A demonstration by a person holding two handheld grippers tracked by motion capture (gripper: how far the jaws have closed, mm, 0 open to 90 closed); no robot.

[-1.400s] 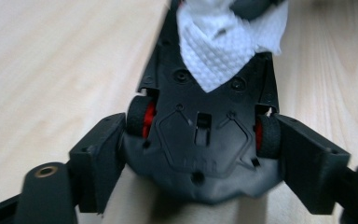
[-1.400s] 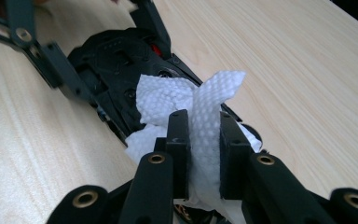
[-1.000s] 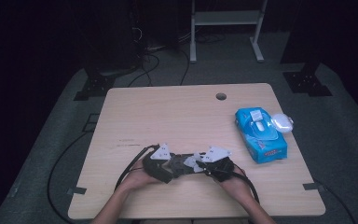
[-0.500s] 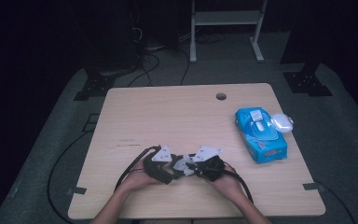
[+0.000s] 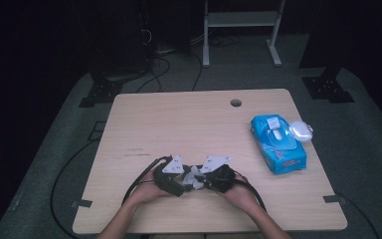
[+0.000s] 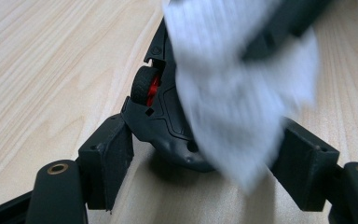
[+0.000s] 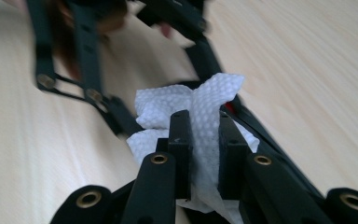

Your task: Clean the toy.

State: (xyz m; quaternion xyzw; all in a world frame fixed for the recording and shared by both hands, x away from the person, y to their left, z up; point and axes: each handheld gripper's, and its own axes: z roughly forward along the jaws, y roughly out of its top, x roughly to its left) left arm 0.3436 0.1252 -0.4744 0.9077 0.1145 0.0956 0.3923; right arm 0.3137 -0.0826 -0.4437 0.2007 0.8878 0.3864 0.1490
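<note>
In the lower middle of the high view the left gripper (image 5: 176, 180) stands beside the right one, on the light wooden table (image 5: 189, 124). In the left gripper view its two black jaws are partly open and have just been closing. Between them lies a black computer mouse with a red-lit scroll wheel (image 6: 161, 112), and the left pad seems to touch its side; the right side is hidden, so a firm hold is not sure. If the jaws do not press well, the mouse can slide away under the rubbing.

Right of it, the right gripper (image 5: 218, 178) has its jaws nearly closed on a white embossed paper wipe (image 7: 200, 116), which lies over the mouse. The wipe is thin and is held only at a fold, so it can slip out or tear if it is dragged hard.

At the right of the high view a blue pack of wipes (image 5: 277, 144) lies well apart.
</note>
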